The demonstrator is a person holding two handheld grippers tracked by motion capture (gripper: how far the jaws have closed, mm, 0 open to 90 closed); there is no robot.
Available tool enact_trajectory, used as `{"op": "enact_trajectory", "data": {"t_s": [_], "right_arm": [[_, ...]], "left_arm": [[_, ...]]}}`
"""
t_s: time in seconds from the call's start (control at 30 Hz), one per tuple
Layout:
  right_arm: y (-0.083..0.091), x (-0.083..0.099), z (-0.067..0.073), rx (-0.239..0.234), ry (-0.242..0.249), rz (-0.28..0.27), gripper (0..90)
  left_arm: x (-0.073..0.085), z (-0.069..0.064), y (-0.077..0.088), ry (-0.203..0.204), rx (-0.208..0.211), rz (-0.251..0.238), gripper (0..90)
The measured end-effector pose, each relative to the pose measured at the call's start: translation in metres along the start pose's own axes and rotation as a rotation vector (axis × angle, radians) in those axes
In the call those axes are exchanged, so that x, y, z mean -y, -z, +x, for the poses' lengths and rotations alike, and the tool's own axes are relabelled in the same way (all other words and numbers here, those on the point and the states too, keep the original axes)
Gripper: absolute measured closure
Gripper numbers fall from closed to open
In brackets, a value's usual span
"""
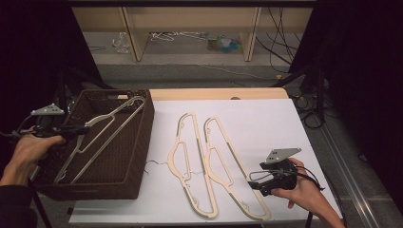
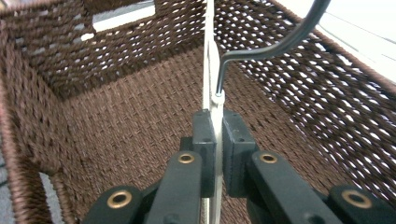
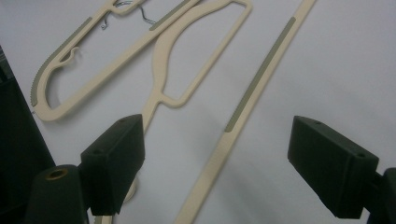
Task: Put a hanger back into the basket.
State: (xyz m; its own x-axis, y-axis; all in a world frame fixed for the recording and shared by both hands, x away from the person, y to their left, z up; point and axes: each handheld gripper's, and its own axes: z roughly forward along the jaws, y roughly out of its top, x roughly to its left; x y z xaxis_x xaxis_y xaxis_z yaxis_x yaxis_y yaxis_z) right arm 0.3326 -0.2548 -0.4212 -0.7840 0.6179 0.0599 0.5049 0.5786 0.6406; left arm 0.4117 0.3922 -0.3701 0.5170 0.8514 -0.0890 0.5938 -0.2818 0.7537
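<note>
Hanger (image 2: 211, 70) clamped in left tongs (image 2: 218, 140) over basket (image 1: 138, 142), right tongs (image 3: 233, 154) spread

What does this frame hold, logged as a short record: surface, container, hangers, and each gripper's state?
surface: white table top
container: brown woven basket at the table's left side
hanger in basket: one cream hanger, leaning inside, its top clamped near the hook
hangers on table: two, left hanger and right hanger, lying flat side by side
left gripper: shut on the cream hanger, over the basket
right gripper: open, fingers spread above the right hanger's straight bar, not touching it
</note>
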Motion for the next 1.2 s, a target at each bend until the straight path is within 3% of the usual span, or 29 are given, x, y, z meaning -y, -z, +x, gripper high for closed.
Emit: {"op": "enact_trajectory", "data": {"t_s": [0.1,0.2,0.23,0.4,0.43,0.47,0.5,0.57,0.63,0.73,0.77,0.8,0.83,0.87,0.93,1.0,1.13,1.17,1.2], "right_arm": [[-0.001,0.0,0.0,0.006,0.0,-0.01,19.6],[-0.002,0.0,-0.001,0.004,0.02,-0.009,19.7],[-0.001,0.0,0.0,-0.002,-0.002,0.003,19.7],[-0.002,0.001,-0.001,0.0,0.014,-0.001,19.8],[-0.001,0.001,-0.001,-0.003,0.001,0.007,19.8],[-0.001,0.002,-0.002,-0.003,0.002,0.01,19.7],[-0.001,0.002,-0.002,-0.003,0.002,0.01,19.7],[-0.002,0.003,-0.002,-0.002,0.008,0.01,19.7],[-0.002,0.003,-0.001,0.0,-0.003,0.004,19.7],[-0.002,0.003,-0.001,-0.002,-0.005,0.002,19.8],[-0.002,0.002,0.0,-0.006,-0.015,0.008,19.7],[-0.002,0.002,-0.001,-0.009,-0.002,0.016,19.8],[-0.002,0.002,-0.001,-0.009,-0.002,0.016,19.8],[-0.002,0.002,0.0,-0.013,-0.009,0.019,19.7],[-0.003,0.002,-0.001,-0.007,0.006,0.014,19.7],[-0.003,0.002,-0.001,-0.005,0.007,0.013,19.7],[-0.003,0.002,-0.002,-0.002,0.03,-0.004,19.7],[-0.002,0.002,0.001,-0.006,-0.003,0.011,19.7],[-0.002,0.002,0.001,-0.006,-0.003,0.011,19.7]], "left_arm": [[0.002,0.001,-0.007,0.015,0.004,0.002,84.7],[0.004,0.001,-0.017,0.028,0.037,0.011,84.6],[0.004,0.001,-0.02,0.029,0.038,0.014,84.3],[0.004,0.002,-0.026,0.043,-0.016,0.013,82.2],[0.005,0.003,-0.026,0.045,-0.051,0.018,82.2],[0.007,0.004,-0.027,0.076,-0.105,0.022,80.2],[0.007,0.004,-0.027,0.076,-0.105,0.022,78.6],[0.012,0.009,-0.028,0.128,-0.173,0.038,77.3],[0.014,0.013,-0.025,0.133,-0.219,0.069,73.8],[0.016,0.013,-0.024,0.143,-0.245,0.082,71.8],[0.018,0.013,-0.024,0.158,-0.263,0.065,68.8],[0.017,0.012,-0.022,0.171,-0.289,0.08,64.5],[0.017,0.012,-0.022,0.171,-0.289,0.08,60.0],[0.015,0.01,-0.019,0.2,-0.319,0.07,58.2],[0.014,0.009,-0.016,0.207,-0.342,0.069,49.9],[0.01,0.007,-0.01,0.244,-0.408,0.039,47.6],[0.002,-0.005,0.004,0.213,-0.365,-0.003,47.5],[0.0,-0.012,0.008,0.201,-0.365,-0.019,44.2],[-0.003,-0.019,0.012,0.188,-0.357,-0.031,44.2]]}}
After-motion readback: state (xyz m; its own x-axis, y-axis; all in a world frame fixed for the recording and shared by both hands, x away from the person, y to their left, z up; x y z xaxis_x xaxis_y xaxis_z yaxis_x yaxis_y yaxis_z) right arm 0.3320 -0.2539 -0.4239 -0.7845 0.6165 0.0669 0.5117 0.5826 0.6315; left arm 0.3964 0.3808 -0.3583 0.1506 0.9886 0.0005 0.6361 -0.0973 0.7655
